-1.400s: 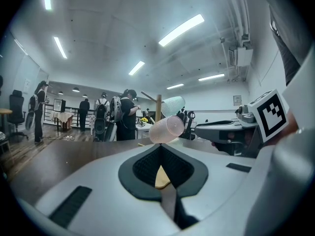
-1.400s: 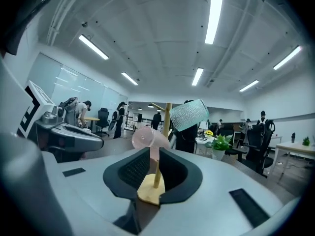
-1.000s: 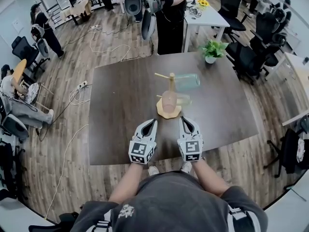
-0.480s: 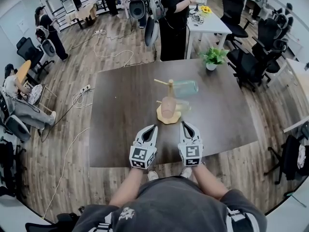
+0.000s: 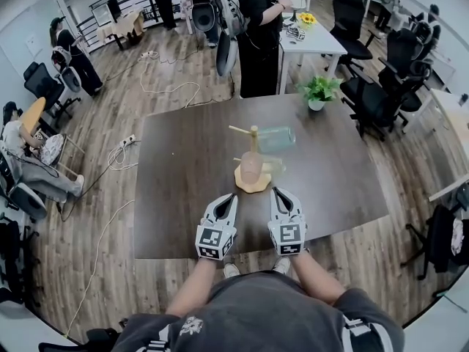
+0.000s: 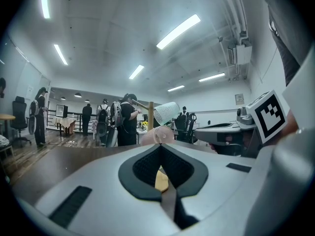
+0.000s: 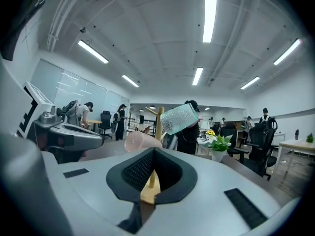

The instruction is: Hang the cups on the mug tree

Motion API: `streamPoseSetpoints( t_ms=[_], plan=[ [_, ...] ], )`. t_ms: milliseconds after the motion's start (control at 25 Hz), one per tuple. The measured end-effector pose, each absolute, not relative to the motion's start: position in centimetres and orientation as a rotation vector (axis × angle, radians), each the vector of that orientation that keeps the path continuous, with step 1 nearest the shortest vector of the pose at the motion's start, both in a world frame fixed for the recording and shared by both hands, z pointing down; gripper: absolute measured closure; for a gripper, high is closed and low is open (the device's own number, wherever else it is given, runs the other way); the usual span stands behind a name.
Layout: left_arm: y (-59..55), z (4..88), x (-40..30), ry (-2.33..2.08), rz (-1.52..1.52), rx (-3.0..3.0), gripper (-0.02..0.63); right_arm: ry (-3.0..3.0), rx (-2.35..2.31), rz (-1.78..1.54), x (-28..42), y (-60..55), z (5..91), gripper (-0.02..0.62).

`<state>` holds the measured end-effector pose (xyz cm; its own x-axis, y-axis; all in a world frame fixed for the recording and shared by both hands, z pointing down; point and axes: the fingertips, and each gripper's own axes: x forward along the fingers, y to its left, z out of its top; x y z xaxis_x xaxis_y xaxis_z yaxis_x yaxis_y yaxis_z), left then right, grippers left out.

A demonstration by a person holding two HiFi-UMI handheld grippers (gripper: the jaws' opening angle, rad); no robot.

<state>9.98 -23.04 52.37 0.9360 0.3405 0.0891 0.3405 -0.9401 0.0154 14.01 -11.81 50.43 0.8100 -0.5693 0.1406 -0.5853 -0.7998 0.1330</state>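
Note:
A wooden mug tree (image 5: pixel 253 135) stands mid-table on a round pale base (image 5: pixel 253 182). A pink cup (image 5: pixel 251 166) hangs on its near side, and a green-tinted clear cup (image 5: pixel 277 138) hangs from an upper peg on the right. My left gripper (image 5: pixel 232 198) and right gripper (image 5: pixel 277 193) sit side by side near the table's front edge, short of the base. Both point at the tree, shut and empty. The left gripper view shows the pink cup (image 6: pixel 156 135) and tinted cup (image 6: pixel 166 113) past the closed tips (image 6: pixel 160 145). The right gripper view shows the same cups (image 7: pixel 140 140) (image 7: pixel 179 118) beyond its tips (image 7: pixel 153 149).
The dark brown table (image 5: pixel 183 167) carries a small potted plant (image 5: pixel 317 90) at its far right corner. A person in black (image 5: pixel 256 28) stands just beyond the far edge by a white table (image 5: pixel 315 31). Office chairs (image 5: pixel 377 86) crowd the right side.
Both grippers stay in the same spot in front of the tree, still closed. Only the head view has shifted slightly.

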Motion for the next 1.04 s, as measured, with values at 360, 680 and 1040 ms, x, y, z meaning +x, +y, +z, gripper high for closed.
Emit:
streamPoseSetpoints(
  t_ms=[360, 680, 1040],
  plan=[
    [-22.97, 52.32, 10.29, -0.554, -0.138, -3.097, 0.598, -0.884, 2.819, 0.154, 14.11, -11.53, 50.53, 0.571],
    [-22.62, 52.45, 10.44, -0.565, -0.14, -3.098, 0.598, -0.875, 2.813, 0.162, 14.02, -11.09, 50.79, 0.571],
    [-22.57, 52.62, 10.61, -0.586, -0.134, -3.092, 0.598, -0.859, 2.814, 0.156, 14.12, -11.0, 51.0, 0.571]
  ],
)
